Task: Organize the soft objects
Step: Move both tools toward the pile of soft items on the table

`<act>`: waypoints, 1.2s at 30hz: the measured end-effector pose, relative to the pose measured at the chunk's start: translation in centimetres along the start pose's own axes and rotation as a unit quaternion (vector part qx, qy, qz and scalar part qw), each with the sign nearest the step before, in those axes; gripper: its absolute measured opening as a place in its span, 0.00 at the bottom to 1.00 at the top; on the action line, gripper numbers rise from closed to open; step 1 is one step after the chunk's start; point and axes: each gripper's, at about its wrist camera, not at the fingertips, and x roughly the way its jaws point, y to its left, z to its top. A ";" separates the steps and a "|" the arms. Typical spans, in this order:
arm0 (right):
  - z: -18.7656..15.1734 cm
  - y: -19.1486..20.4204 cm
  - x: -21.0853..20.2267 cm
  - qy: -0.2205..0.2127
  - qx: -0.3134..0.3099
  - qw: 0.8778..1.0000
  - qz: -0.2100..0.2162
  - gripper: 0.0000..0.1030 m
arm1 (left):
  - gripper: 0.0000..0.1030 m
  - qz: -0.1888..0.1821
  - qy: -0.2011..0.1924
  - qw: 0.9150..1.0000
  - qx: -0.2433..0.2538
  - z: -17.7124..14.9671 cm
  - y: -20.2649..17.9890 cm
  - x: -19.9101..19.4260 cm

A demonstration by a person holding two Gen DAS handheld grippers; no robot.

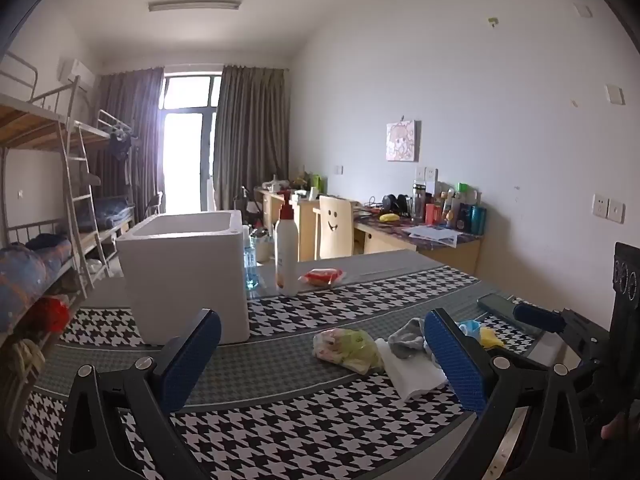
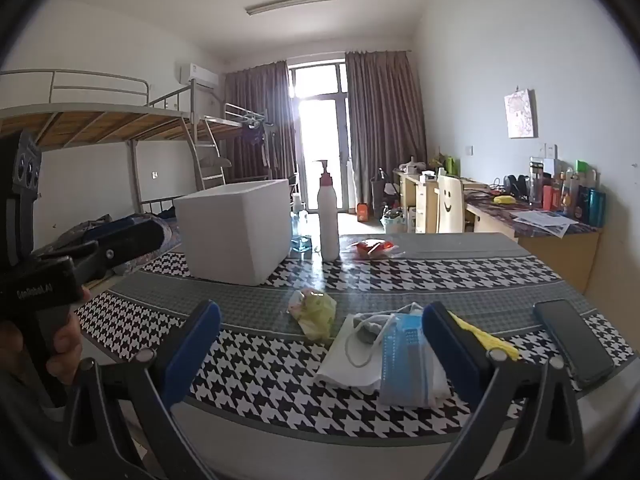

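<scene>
Soft things lie in a loose pile on the houndstooth table: a crumpled yellow-green and pink cloth, a grey sock, a white folded cloth, a blue face mask in a clear wrapper and a yellow cloth. A white foam box, open on top, stands at the far left. My left gripper hovers open just before the pile. My right gripper is open too, with the mask and white cloth lying between its blue pads, untouched.
A white pump bottle and a red snack packet stand behind the pile. A dark phone lies at the right. Bunk beds line the left wall, desks the right.
</scene>
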 end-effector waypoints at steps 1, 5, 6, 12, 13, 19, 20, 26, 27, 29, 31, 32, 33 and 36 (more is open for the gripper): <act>0.0 0.0 0.0 -0.001 0.003 1.000 0.002 0.99 | 0.99 -0.001 0.003 1.000 0.001 0.0 -0.1 0.0; 0.0 0.0 0.0 0.000 0.000 1.000 0.002 0.99 | 0.99 0.002 0.015 1.000 -0.009 0.0 0.2 0.4; 0.0 0.0 0.0 0.000 -0.001 1.000 0.002 0.99 | 0.99 0.003 0.016 1.000 -0.010 0.1 0.2 0.4; -0.1 -0.2 0.1 -0.001 0.001 1.000 -0.001 0.99 | 0.99 0.000 0.017 1.000 -0.015 0.0 0.7 0.6; -0.1 -0.2 0.2 -0.001 0.001 1.000 -0.002 0.99 | 0.99 0.002 0.018 1.000 -0.015 -0.1 0.7 0.6; 0.2 -0.2 -0.4 -0.007 0.001 1.000 -0.004 0.99 | 0.99 0.005 0.019 1.000 -0.017 -0.2 0.7 0.7; 0.2 -0.2 -0.4 -0.007 0.000 1.000 -0.005 0.99 | 0.99 0.006 0.016 1.000 -0.017 -0.2 0.7 0.6; 0.5 -0.1 -0.5 -0.007 -0.003 1.000 -0.008 0.99 | 0.99 0.011 0.015 1.000 -0.013 -0.1 0.7 0.4; 0.5 -0.1 -0.5 -0.007 -0.002 1.000 -0.008 0.99 | 0.99 0.009 0.015 1.000 -0.012 -0.1 0.7 0.4; 0.5 0.0 -0.5 -0.008 -0.003 1.000 -0.010 0.99 | 0.99 0.006 0.017 1.000 -0.010 -0.1 0.6 0.5; 0.4 0.1 -0.5 -0.009 -0.006 1.000 -0.013 0.99 | 0.99 0.009 0.018 1.000 -0.006 -0.2 0.5 0.6; 0.4 0.1 -0.5 -0.009 -0.006 1.000 -0.012 0.99 | 0.99 0.009 0.020 1.000 -0.008 -0.2 0.5 0.6; 0.3 0.1 -0.5 -0.009 -0.004 1.000 -0.012 0.99 | 0.99 0.007 0.024 1.000 -0.010 -0.3 0.5 0.7; 0.4 0.2 -0.5 -0.008 -0.003 1.000 -0.011 0.99 | 0.99 0.006 0.027 1.000 -0.013 -0.4 0.5 0.6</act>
